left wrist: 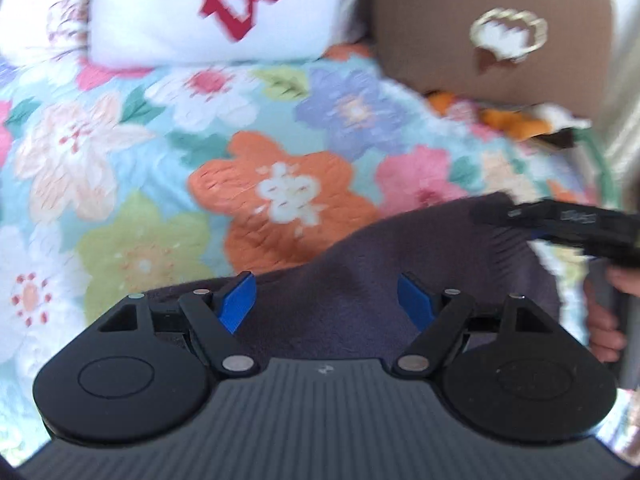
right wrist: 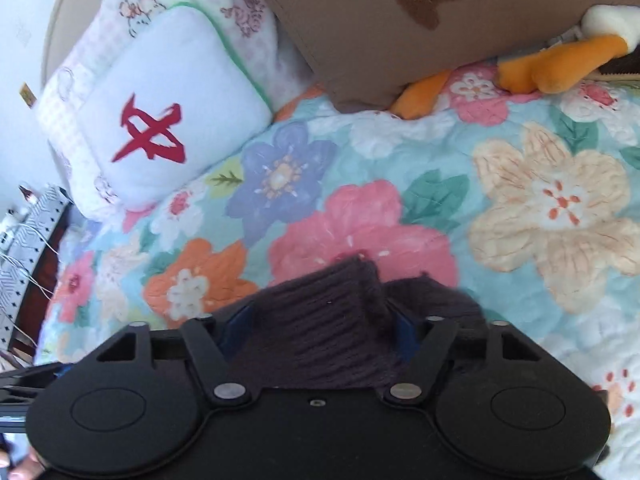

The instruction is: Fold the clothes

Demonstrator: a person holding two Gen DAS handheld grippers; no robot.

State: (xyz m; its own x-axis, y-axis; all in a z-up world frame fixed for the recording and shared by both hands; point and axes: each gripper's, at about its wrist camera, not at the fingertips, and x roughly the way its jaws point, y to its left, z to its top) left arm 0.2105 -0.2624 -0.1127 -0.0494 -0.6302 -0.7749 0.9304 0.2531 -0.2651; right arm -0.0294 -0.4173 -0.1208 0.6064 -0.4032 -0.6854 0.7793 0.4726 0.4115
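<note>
Dark purple knitted garment (left wrist: pixel 360 280) lies on the floral quilted bedspread (left wrist: pixel 140 152), bunched at its near edge, well short of the white square pillow with a red character (left wrist: pixel 216 4) at the bed's head. My left gripper (left wrist: pixel 326 300) hangs over the garment with its blue-padded fingers (left wrist: pixel 238 300) spread wide and nothing between them. My right gripper (right wrist: pixel 320 320) has a ribbed fold of the garment (right wrist: pixel 336 320) standing up between its fingers, which are parted about as far as the fold is wide; whether they actually pinch the cloth I cannot tell. Beside the white pillow, toward the far corner of the bedspread, leans a brown cushion with a white animal motif (right wrist: pixel 380 28), and an orange and white plush toy (right wrist: pixel 552 64) lies at its foot, touching the bedspread.
</note>
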